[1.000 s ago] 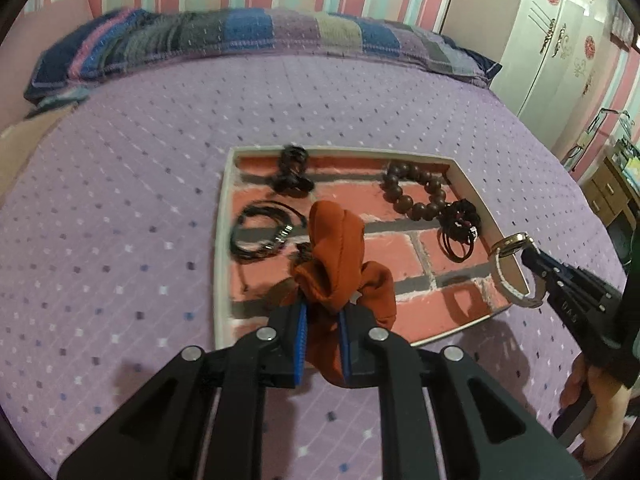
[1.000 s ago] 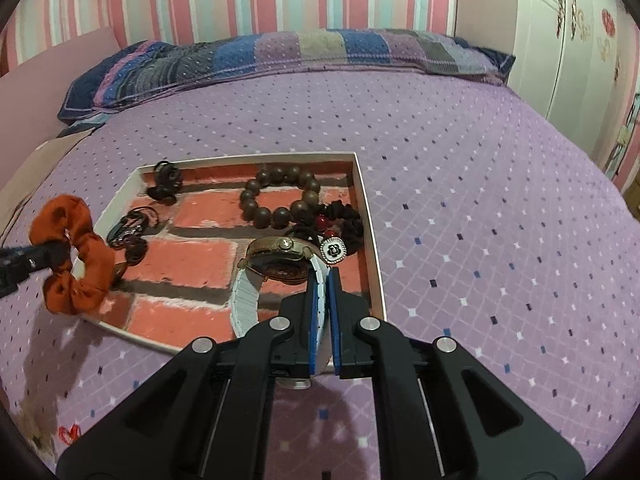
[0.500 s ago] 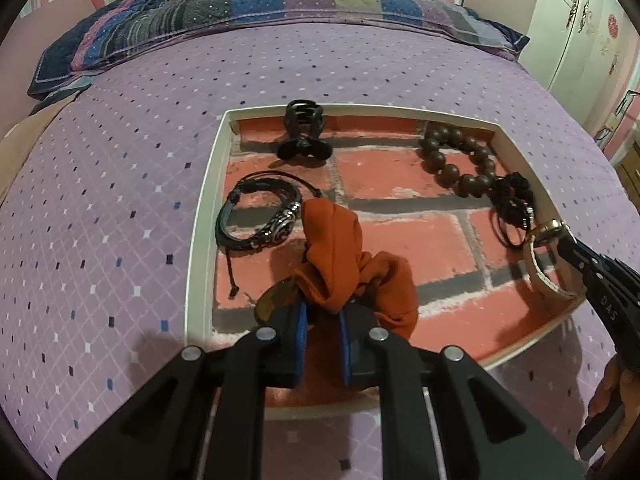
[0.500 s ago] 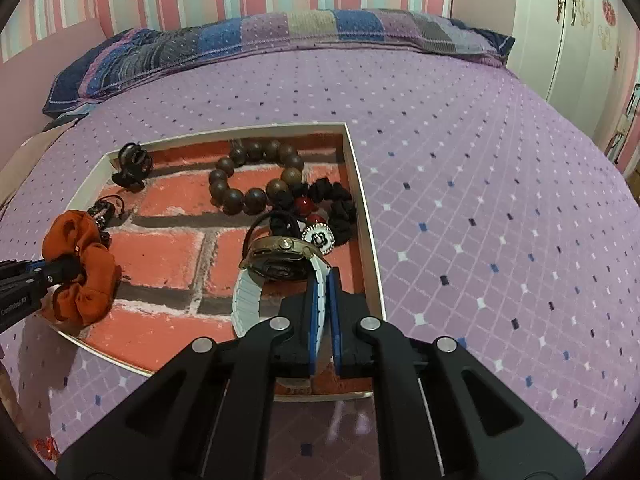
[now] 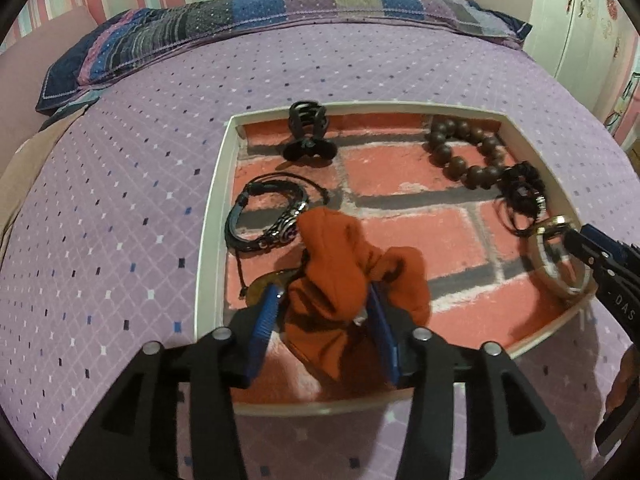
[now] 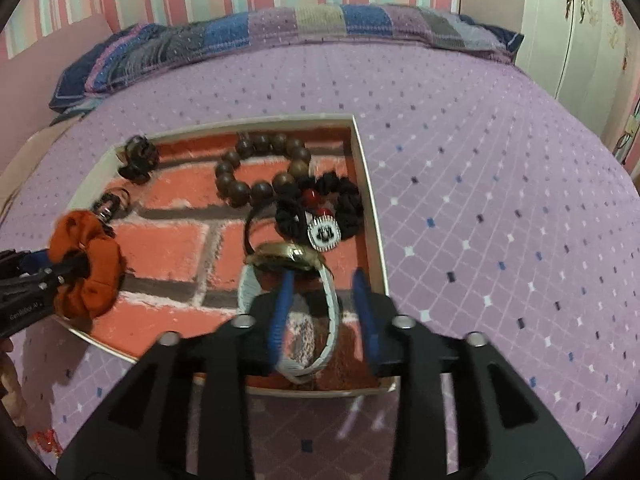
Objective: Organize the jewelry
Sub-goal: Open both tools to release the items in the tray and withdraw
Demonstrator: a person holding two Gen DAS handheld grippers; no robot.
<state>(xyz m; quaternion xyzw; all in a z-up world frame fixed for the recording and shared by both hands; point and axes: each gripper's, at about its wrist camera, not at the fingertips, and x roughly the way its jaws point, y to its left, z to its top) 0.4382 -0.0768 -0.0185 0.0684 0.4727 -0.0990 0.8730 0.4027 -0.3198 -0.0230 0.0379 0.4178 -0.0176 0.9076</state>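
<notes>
We work over a shallow white-rimmed tray (image 5: pixel 208 216) with a red brick-pattern floor, resting on a bed covered by a purple diamond-print spread (image 5: pixel 120 208).

Left gripper (image 5: pixel 324 320): its blue-padded fingers (image 5: pixel 262 320) are opening. The orange scrunchie (image 5: pixel 344 276) sits between them at the tray's near-left area, resting on the tray floor; the left pad stands clear of the fabric, and we cannot tell whether the right pad is touching it.

Right gripper (image 6: pixel 324 308): its fingers (image 6: pixel 280 312) are also opening. The wristwatch (image 6: pixel 288 280), with a gold-toned case and pale strap, lies in the tray's near-right corner. In the right wrist view the left pad passes inside the strap loop and the right pad stands outside it, apart from the strap, so one side of the strap is between the pads without being pressed.

Other contents of the tray:
- Black claw hair clip (image 5: pixel 306 136), far-left area.
- Dark leather bracelet with a metal charm (image 5: pixel 266 220), left side, just beyond the scrunchie.
- Brown wooden bead bracelet (image 5: pixel 466 152), far-right area.
- Black hair ties with red beads and a small round charm (image 6: pixel 320 208), right side, between the bead bracelet and the wristwatch.

A striped pillow (image 5: pixel 280 12) lies along the far edge of the bed. A white wardrobe (image 6: pixel 576 28) stands at the far right.
</notes>
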